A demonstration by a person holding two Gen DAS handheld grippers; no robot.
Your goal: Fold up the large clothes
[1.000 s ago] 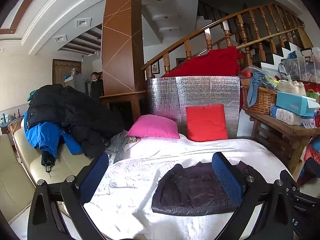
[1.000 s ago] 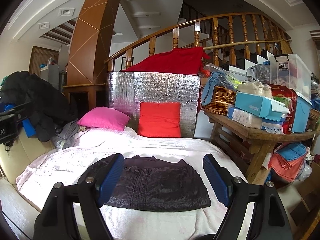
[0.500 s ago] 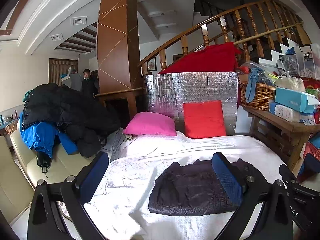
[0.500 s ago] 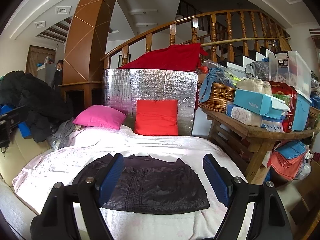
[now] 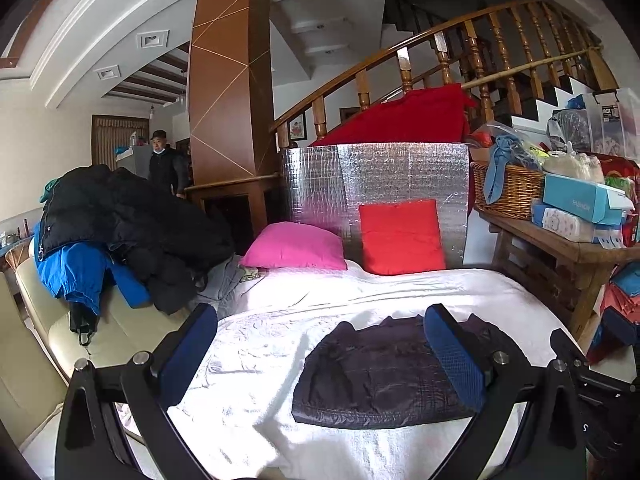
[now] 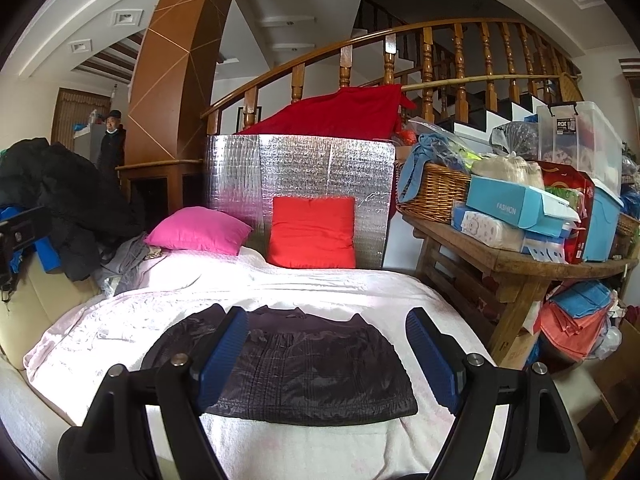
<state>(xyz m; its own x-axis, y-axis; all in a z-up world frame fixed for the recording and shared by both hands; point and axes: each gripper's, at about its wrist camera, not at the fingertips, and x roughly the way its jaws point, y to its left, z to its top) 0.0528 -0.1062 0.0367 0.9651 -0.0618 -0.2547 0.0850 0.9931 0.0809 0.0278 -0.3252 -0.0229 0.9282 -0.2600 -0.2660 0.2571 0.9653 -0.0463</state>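
A dark quilted jacket [image 5: 384, 376] [image 6: 304, 364] lies folded into a flat block on the white bedspread [image 5: 280, 320] [image 6: 120, 320]. My left gripper [image 5: 320, 344] hovers in front of it, open, nothing between its blue pads; the jacket sits toward its right finger. My right gripper [image 6: 326, 344] is also open and empty, held above the near edge of the bed with the jacket spread between and beyond its fingers. A heap of black and blue coats [image 5: 120, 232] [image 6: 60, 200] rests on the cream sofa at the left.
A pink pillow [image 5: 296, 246] and a red pillow [image 5: 402, 236] lean against a silver foil panel [image 6: 300, 176] at the head of the bed. A cluttered wooden table [image 6: 520, 256] with a basket and boxes stands right. A person [image 5: 164, 160] stands far back left by the pillar.
Both grippers stay open and nearly still. The person in the background has stepped further out from behind the pillar toward the left.
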